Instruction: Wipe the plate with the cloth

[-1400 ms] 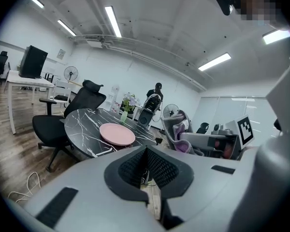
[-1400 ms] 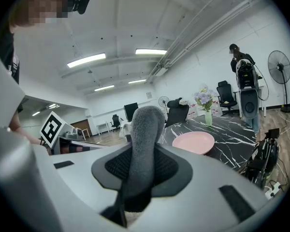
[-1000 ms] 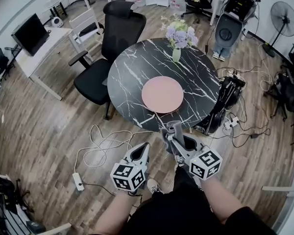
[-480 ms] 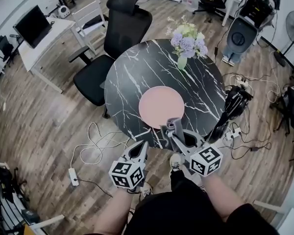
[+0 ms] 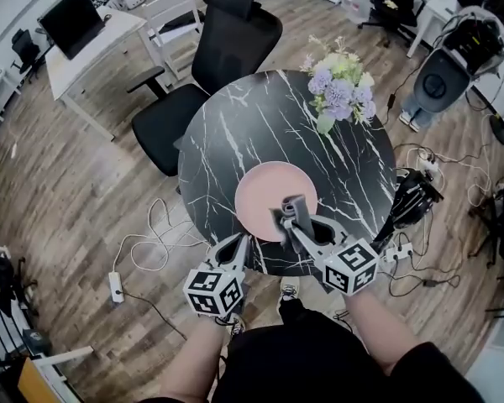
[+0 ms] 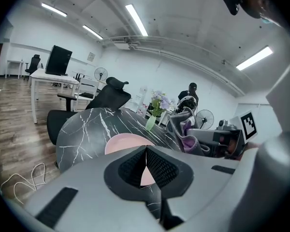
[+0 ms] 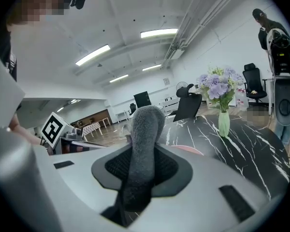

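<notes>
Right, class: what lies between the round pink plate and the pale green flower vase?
Only bare black marble-patterned tabletop lies between the round pink plate and the pale green vase; the head view shows it.

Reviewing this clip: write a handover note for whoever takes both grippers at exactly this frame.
Right gripper: shut on the grey cloth, which stands up from between the jaws.
Left gripper: shut, empty.
Pink plate: on the round black marble table, towards the person's side; vase of flowers at the far side.
Done: cloth in hand, held by the plate's near rim; no contact with the plate can be seen.
Left: lower the cloth onto the plate and wipe it.
</notes>
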A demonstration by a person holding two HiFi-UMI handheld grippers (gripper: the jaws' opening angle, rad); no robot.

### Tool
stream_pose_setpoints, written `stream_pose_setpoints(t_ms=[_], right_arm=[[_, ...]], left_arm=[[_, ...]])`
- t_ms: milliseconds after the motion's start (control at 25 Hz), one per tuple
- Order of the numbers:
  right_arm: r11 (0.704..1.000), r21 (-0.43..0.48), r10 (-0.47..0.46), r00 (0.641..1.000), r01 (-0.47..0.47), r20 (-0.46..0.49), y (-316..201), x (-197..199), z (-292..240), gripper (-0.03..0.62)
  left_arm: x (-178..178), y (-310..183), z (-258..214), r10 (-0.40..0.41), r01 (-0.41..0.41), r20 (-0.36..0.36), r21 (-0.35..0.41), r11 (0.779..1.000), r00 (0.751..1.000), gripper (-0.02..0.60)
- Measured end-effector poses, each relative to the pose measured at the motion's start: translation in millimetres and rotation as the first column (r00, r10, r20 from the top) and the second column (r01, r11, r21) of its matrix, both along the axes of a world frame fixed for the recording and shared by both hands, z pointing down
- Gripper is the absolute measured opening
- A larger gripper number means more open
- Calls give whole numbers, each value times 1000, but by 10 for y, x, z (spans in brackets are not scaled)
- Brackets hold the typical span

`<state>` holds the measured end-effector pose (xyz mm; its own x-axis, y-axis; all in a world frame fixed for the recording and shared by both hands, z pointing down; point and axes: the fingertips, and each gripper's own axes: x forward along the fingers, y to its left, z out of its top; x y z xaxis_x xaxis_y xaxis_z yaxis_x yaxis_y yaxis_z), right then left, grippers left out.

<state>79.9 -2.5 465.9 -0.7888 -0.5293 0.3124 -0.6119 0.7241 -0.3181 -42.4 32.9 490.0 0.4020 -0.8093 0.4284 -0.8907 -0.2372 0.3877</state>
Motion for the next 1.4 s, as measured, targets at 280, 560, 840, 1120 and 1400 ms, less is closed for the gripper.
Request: stream_pose_setpoints(t_ms=[280, 560, 840, 1120, 1400], right_arm=[[998, -11, -58, 998, 58, 8, -276, 0, 66, 107], [995, -32, -99, 995, 99, 11, -427, 19, 167, 107], [992, -39, -121, 992, 122, 19, -470, 54, 181, 107], [992, -70, -107, 994, 109, 20, -476, 127, 309, 107], [992, -98, -79, 997, 79, 5, -508, 188, 414, 107]], left_arm=[[-24, -177, 75, -74, 75, 30, -28, 997, 997, 20], [-58, -300, 215, -128, 133, 74, -72, 988, 989, 21], [-60, -336, 360, -154, 169, 123, -124, 978, 980, 150], [-139, -375, 597, -176, 195, 108, -203, 960, 978, 164], [-263, -510, 874, -182, 202, 95, -276, 940, 979, 164]])
